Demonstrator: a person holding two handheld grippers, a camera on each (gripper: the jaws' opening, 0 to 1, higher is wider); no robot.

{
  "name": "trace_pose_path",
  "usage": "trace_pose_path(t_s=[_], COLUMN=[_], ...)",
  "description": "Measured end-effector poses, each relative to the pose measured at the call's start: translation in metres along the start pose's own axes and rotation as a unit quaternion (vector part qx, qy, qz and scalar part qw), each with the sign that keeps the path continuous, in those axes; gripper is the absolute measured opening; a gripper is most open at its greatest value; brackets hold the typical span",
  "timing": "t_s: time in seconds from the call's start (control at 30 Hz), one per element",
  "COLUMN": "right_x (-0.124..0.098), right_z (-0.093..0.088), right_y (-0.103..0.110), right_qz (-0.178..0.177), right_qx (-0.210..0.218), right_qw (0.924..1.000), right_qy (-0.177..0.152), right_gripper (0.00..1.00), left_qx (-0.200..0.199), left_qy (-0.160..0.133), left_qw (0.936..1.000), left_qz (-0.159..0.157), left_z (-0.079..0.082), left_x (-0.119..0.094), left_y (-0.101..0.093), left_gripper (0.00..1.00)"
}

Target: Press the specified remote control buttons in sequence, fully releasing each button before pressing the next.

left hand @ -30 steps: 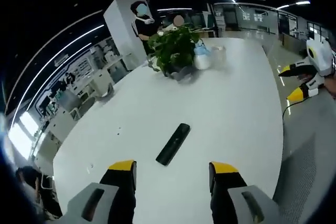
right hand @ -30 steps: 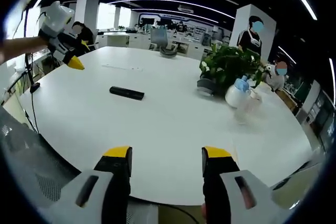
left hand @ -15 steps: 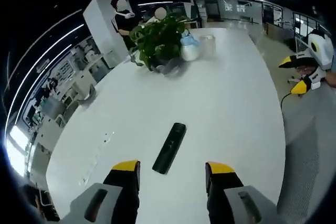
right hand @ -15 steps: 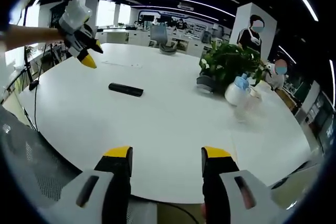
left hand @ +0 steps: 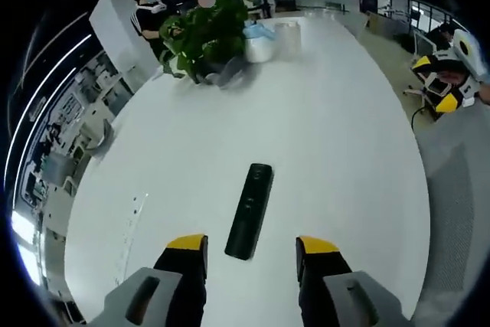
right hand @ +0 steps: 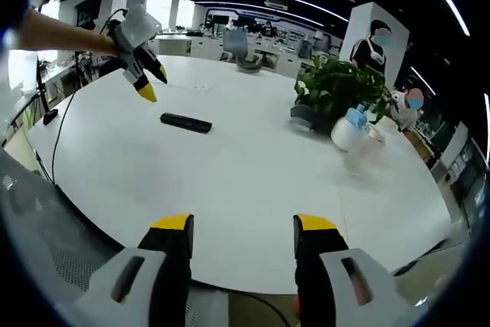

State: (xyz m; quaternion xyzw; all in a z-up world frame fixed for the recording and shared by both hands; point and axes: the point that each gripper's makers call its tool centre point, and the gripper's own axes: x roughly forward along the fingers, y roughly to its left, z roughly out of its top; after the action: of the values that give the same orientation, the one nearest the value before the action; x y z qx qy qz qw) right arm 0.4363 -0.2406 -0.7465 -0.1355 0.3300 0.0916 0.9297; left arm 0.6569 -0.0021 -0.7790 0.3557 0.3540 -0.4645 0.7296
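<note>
A black remote control point(left hand: 250, 209) lies flat on the white table point(left hand: 337, 135), lengthwise just ahead of my left gripper point(left hand: 251, 246), whose yellow-tipped jaws stand open above its near end. In the right gripper view the same remote control point(right hand: 185, 122) lies far off at the left of the table, with the left gripper point(right hand: 150, 83) hovering open just above and left of it, held by a person's arm. My right gripper point(right hand: 243, 224) is open over the near table edge with nothing between its jaws. It also appears far off, right gripper point(left hand: 442, 89), in the left gripper view.
A potted green plant point(left hand: 203, 36) and a white-and-blue spray bottle point(left hand: 259, 44) stand at the table's far end, with a clear cup point(right hand: 370, 145) beside them. Two people stand by a white pillar point(right hand: 367, 32). Grey mesh chair point(right hand: 46, 250) lies near the edge.
The left gripper has moved forward over the table until the remote lies right in front of its jaws. The right gripper has barely moved. Both remain open.
</note>
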Motion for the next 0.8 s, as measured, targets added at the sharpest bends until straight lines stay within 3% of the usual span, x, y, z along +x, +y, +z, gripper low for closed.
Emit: trace_pose_path(t_s=[0.23, 0.6, 0.8], right_x=[0.001, 0.003, 0.004], right_z=[-0.003, -0.007, -0.009], right_y=[-0.001, -0.001, 0.001], right_qz=[-0.001, -0.003, -0.001], right_qx=[-0.002, -0.007, -0.014], right_qw=[1.0000, 0.9998, 0.9994], right_qy=[0.008, 0.021, 0.030], right_gripper=[0.54, 0.54, 0.54], left_qx=[0.021, 0.016, 0.008], left_qy=[0.026, 0.050, 0.076], left_qw=[0.9991, 0.9966, 0.9931], left_qz=[-0.028, -0.064, -0.089], left_z=[-0.002, -0.009, -0.021], left_x=[0.018, 0.052, 0.070], left_y=[0.003, 0.005, 0.003], left_gripper=[0.47, 0.42, 0.41])
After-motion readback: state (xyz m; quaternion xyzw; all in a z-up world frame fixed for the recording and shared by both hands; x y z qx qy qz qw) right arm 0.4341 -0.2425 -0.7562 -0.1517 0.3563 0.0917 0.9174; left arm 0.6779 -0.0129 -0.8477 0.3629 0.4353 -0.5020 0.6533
